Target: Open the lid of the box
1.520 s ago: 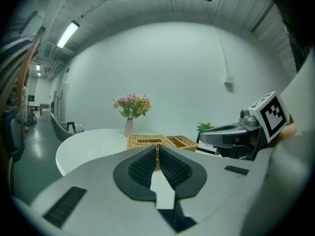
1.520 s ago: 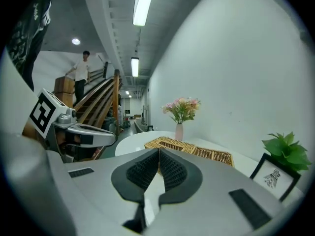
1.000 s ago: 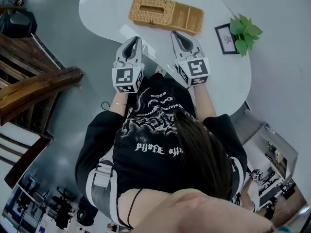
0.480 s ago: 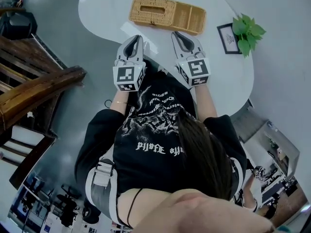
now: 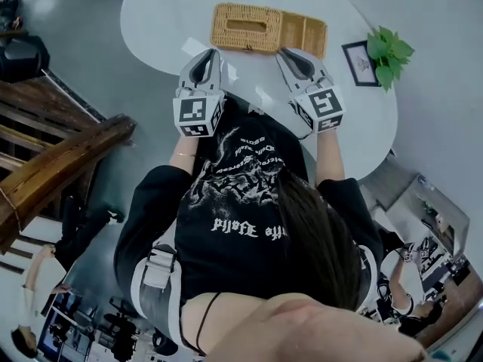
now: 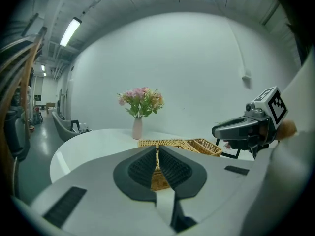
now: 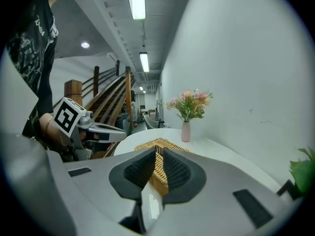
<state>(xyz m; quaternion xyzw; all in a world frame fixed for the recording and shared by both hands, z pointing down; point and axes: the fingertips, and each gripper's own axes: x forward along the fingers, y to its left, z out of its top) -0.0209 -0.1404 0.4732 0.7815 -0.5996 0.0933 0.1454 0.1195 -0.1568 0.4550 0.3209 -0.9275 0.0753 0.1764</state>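
A woven wicker box [image 5: 268,29] lies on the white table [image 5: 166,13]. Its lid [image 5: 245,26] has a slot and lies flat; an open compartment [image 5: 311,35] sits at the box's right end. My left gripper [image 5: 205,60] hovers just short of the box's near left corner, jaws together and empty. My right gripper [image 5: 290,54] reaches the box's near edge by the compartment. Its jaws are opening to a narrow gap with nothing between them. Past the jaws, the box [image 6: 170,142] shows in the left gripper view and the box [image 7: 147,145] in the right gripper view.
A potted green plant [image 5: 389,50] and a small framed picture [image 5: 357,62] stand at the table's right end. A vase of flowers [image 6: 140,107] stands behind the box. A wooden staircase [image 5: 60,157] runs along the left. The person's body fills the near side.
Both grippers have moved forward across the table toward the box. The right one now reaches its near edge, and its jaws have parted slightly.
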